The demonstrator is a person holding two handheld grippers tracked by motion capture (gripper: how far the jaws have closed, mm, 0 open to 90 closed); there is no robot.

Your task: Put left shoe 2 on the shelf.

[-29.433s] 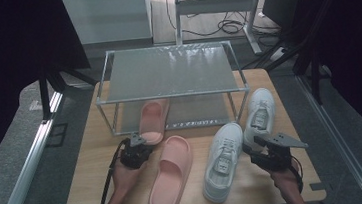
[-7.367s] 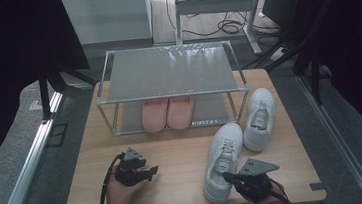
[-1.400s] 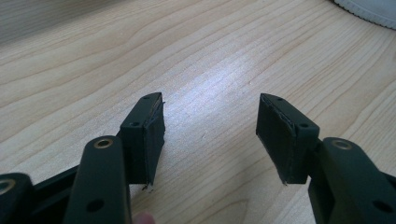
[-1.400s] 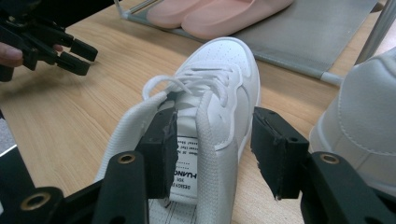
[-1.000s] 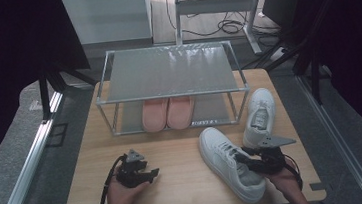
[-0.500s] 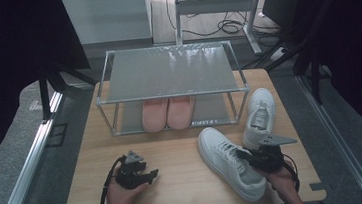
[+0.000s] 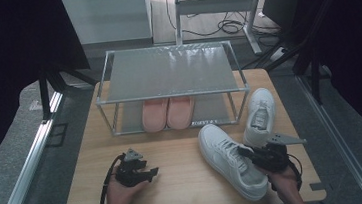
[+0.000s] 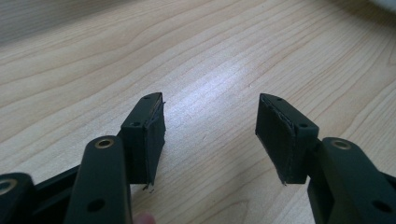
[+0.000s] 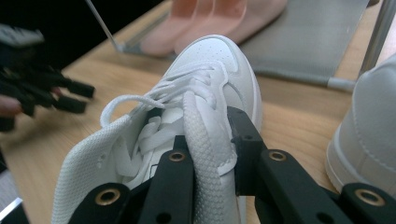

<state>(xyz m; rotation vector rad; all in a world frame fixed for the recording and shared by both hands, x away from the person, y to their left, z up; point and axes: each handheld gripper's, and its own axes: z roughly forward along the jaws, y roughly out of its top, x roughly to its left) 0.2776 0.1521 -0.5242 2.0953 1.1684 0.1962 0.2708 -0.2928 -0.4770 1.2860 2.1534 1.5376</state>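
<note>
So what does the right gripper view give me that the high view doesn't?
Right gripper view alone: the right gripper jaws closed on the near sneaker's collar edge, laces loose. High view alone: the rack's top shelf and the whole table. Both: the pink slippers on the rack's lower shelf, the second sneaker beside it, and the left gripper, open over bare wood.

Both black grippers have brass-ringed screw holes, trailing cables and grey three-cornered plates
</note>
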